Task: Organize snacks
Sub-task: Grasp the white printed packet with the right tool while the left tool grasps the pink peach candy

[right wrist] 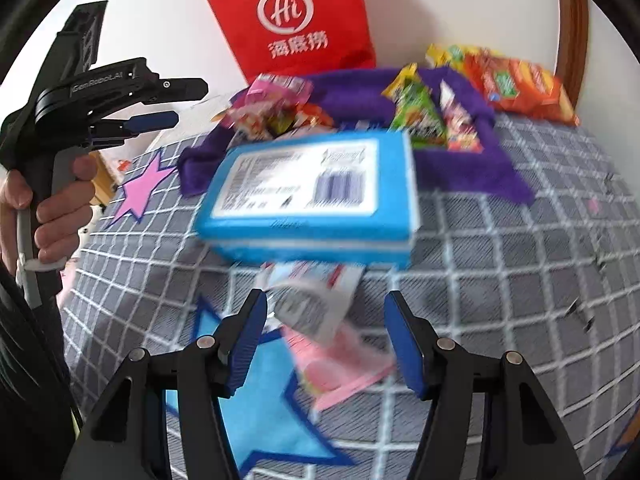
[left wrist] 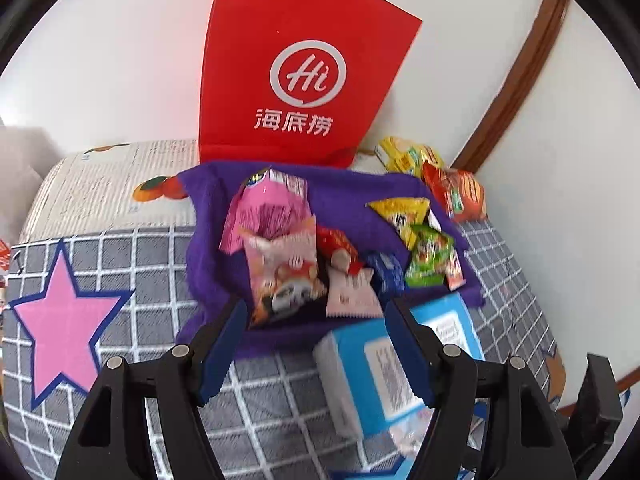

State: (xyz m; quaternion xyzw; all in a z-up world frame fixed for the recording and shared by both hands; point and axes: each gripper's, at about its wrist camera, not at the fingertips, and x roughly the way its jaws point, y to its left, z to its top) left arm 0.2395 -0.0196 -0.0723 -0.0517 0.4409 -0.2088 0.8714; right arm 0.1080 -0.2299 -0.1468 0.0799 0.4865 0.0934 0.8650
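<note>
**Both grippers spread over the snack pile**

While my left gripper hangs above the near edge of the purple cloth, its blue pads stand apart with nothing pinched between them. Just past its tips lie the snacks on that cloth: a pink panda packet, a taller pink packet behind it, a red wrapper, a blue one, and green and yellow packets toward the right. The blue box sits just beside the cloth on the checked bedspread.

My right gripper is likewise spread and holds nothing (its view is blurred), with a white-and-pink packet lying on the bedspread between and below its fingers. I cannot tell whether the pads touch it. Beyond it lies the blue box, then the cloth. A hand grips the left tool's handle at the frame's left.

Farther out, a red paper bag leans against the white wall, with orange packets beside the cloth.
</note>
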